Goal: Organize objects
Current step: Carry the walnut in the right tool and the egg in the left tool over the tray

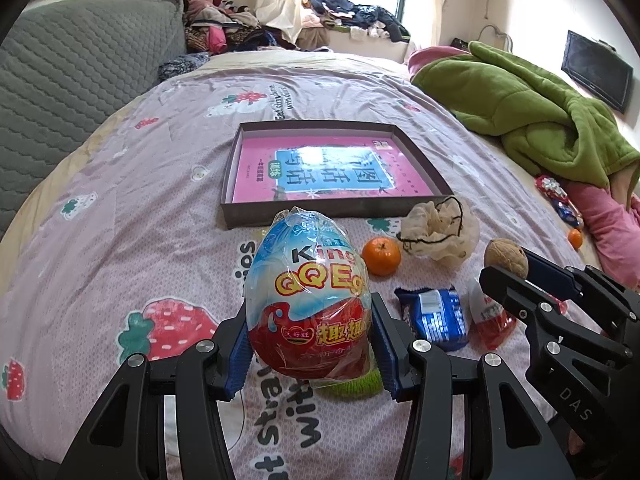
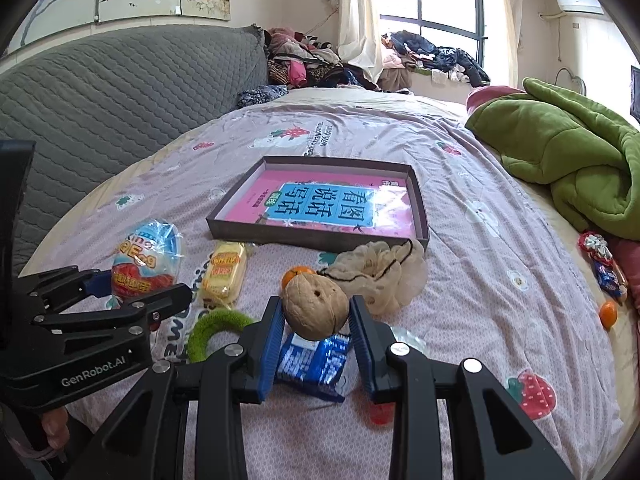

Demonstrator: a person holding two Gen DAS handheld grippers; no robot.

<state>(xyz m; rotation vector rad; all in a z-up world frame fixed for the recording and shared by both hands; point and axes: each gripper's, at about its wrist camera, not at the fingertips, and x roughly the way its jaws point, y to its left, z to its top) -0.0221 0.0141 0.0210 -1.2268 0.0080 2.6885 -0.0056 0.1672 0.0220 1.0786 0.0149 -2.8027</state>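
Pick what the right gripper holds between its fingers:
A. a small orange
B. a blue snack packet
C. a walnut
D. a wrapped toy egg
C. In the right wrist view, the right gripper has its blue pads pressed on either side of the walnut, lifted above the blue snack packet; the wrapped toy egg is in the left gripper.

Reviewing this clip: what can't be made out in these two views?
- Green fuzzy ring: left wrist view shows only a sliver under the toy egg; right wrist view has gripper linkages covering part.
- Blue snack packet: its print is cut by the right gripper and walnut.
- Red-and-white packet: largely behind the right gripper in the left wrist view.
- Far tangerine: too small for detail.
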